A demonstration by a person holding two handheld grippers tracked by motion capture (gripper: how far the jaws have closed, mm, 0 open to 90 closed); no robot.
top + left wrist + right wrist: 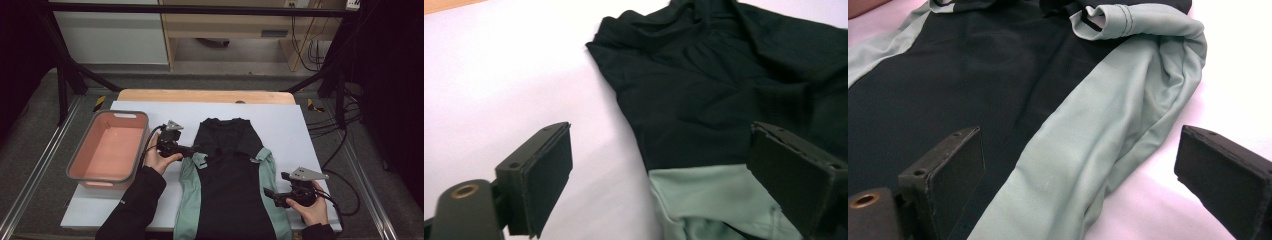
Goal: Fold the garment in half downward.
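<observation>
- Black and sage-green top is lying flat on the white-covered worktop, neckline pointing away from the person, hem hanging toward the near edge. Body panel is black, sleeves and side panels are the pale green.
- Left tongs are right at the shirt's left shoulder, where the black panel meets the green sleeve. From the left gripper view the two black pads are spread wide, with the shoulder seam and a bit of green cloth sitting in the gap. Pads aren't pressing on anything as far as I can see, one is over bare white cover, the other is over the fabric.
- Both sleeves look folded back on themselves up near the shoulders, so there's a little bunched green cuff on each side of the chest.
- Right tongs are down by the lower right side of the shirt, just beside the green sleeve. Also spread wide, green sleeve lying between the pads, nothing pinched. The sleeve is rumpled, its rolled cuff up at the far end in that view.
- Pink plastic tub with a grey rim sits off on the left part of the worktop, apart from the shirt, close to the person's left hand.
- Person's right hand is near the front right corner.
</observation>
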